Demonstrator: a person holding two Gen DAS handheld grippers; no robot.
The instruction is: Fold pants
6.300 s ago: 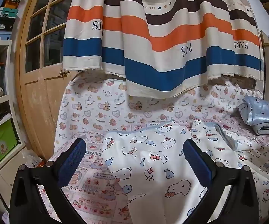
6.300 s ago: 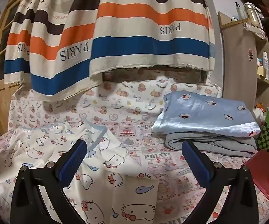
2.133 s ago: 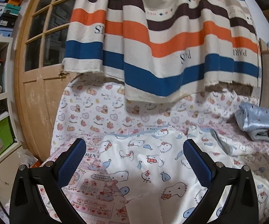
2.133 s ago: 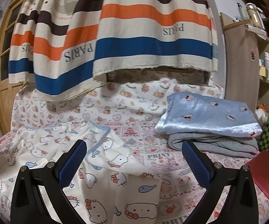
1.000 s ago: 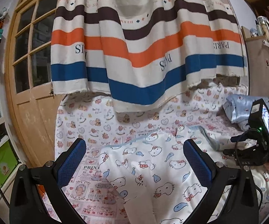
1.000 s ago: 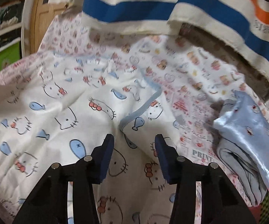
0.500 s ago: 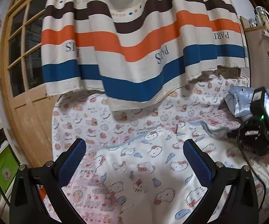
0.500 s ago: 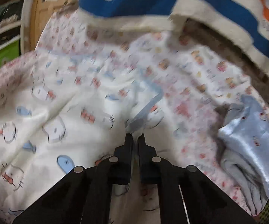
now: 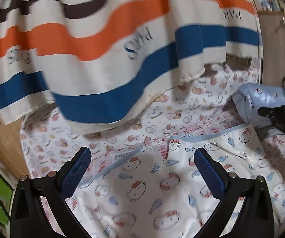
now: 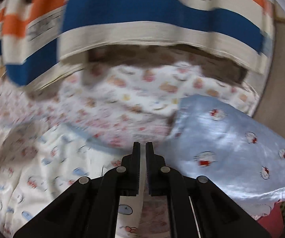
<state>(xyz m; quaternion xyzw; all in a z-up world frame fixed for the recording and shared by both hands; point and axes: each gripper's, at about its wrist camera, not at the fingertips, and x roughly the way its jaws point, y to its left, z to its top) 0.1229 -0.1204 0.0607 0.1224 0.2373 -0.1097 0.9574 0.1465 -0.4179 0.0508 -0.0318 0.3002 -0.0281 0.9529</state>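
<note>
A big striped curtain [image 9: 102,59] hangs over the bed [image 9: 49,138], where the white cat-print pants [image 9: 142,194] lie spread. A folded blue stack [image 10: 221,148] sits to their right. The right tool [image 10: 143,148] is clamped on the pants' cloth; the left tool [image 9: 142,170] gapes empty above them. I'd carry the pinched edge across evenly, keeping it taut and clear of the stack.

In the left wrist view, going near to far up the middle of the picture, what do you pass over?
The open left tool, then the white cat-print pants, then the pink-patterned bed sheet, then the hanging striped cloth with orange and blue bands.
</note>
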